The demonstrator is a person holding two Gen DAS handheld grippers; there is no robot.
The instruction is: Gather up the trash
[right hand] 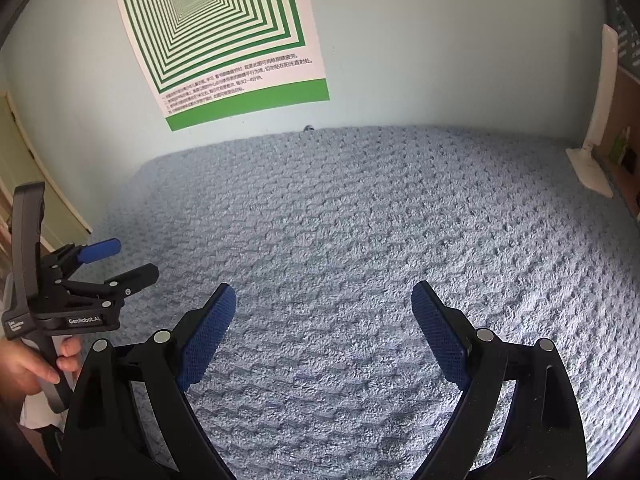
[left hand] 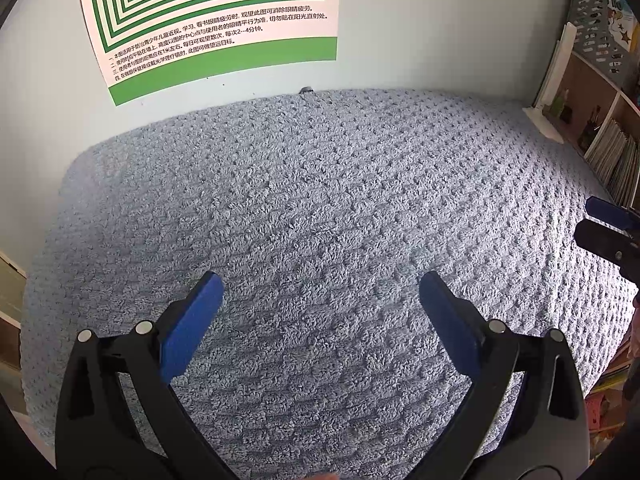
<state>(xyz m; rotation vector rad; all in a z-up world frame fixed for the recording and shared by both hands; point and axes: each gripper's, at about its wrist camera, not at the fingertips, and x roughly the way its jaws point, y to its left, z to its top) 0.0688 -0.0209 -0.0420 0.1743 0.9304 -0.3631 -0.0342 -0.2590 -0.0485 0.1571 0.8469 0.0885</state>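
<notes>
Left wrist view: a blue-grey knitted blanket is seen spread flat over what looks like a bed, filling most of the frame; no trash is shown anywhere on it.
Right wrist view: the same blanket is shown from a little to the side, again with no scrap, wrapper or bin to be found on it.
Wall: a green-and-white poster of nested squares is fixed above the far edge of the blanket, evidently as an eye-rest chart and no part of the task.
Shelf: books and small items are stacked in a cubby shelf at the right edge, with a white stand set at its foot.
Left claw: it is held low over the blanket with its blue pads spread wide and nothing between them, a pose judged to suit scanning or readiness rather than carrying.
Right claw: it is likewise spread wide and empty, held level beside the left one.
Hand: the left claw's handle is gripped by it at the left edge of the right wrist view.
Small object: a dark speck is lodged where blanket meets wall; what it is cannot be told.
Task's thing: trash is not in view in either picture, so the scene is judged to fit either a surface already cleared or a search elsewhere.
</notes>
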